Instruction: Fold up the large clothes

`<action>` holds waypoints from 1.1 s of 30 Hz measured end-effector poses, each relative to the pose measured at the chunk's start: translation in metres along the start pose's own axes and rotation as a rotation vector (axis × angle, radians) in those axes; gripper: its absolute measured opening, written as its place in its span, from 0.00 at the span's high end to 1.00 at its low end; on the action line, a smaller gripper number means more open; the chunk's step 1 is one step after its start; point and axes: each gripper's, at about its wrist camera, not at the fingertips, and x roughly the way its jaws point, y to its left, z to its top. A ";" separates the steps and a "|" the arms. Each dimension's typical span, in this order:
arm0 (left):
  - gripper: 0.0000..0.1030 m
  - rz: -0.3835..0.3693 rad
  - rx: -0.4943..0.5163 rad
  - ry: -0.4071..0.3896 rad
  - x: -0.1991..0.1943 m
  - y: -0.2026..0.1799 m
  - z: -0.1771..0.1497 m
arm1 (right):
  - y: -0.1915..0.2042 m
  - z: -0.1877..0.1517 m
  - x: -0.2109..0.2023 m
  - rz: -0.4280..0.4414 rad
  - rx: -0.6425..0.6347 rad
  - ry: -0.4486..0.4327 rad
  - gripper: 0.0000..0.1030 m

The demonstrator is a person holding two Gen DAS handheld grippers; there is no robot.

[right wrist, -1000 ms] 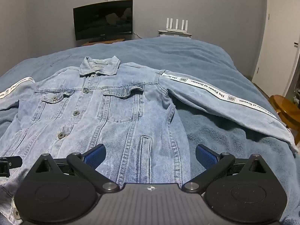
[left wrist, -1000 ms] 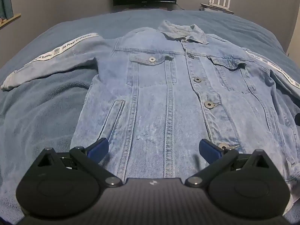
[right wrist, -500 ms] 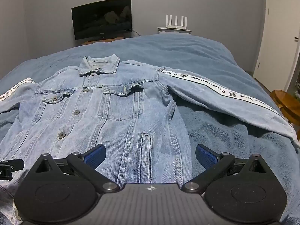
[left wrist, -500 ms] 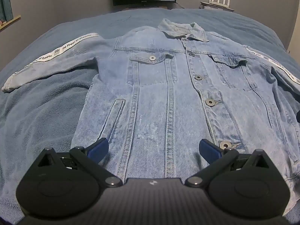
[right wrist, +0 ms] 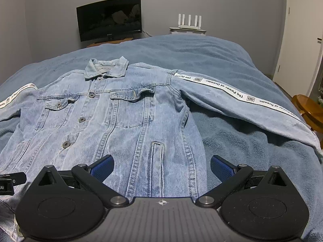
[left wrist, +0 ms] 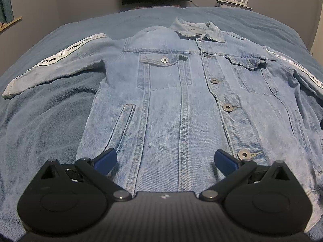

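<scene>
Both claws, left claw and right claw, wide open, empty, above denim jacket.

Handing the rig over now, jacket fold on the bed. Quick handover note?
Left gripper: open, empty, over the jacket's hem.
Right gripper: open, empty, near the hem's right side.
Denim jacket: flat, front up, buttoned, on the blue blanket; collar at the far end.
Left sleeve and right sleeve: both spread outward.
Done: jacket laid out.
Left: every fold; probably sleeves in first.
</scene>
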 end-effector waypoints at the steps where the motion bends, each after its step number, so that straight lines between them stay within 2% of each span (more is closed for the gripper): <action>1: 0.00 0.000 -0.001 0.001 0.000 0.000 0.000 | 0.000 0.000 0.001 0.000 0.001 0.000 0.00; 33: 0.00 0.004 -0.003 0.013 0.004 0.000 -0.002 | -0.001 0.001 0.004 0.004 0.017 0.020 0.00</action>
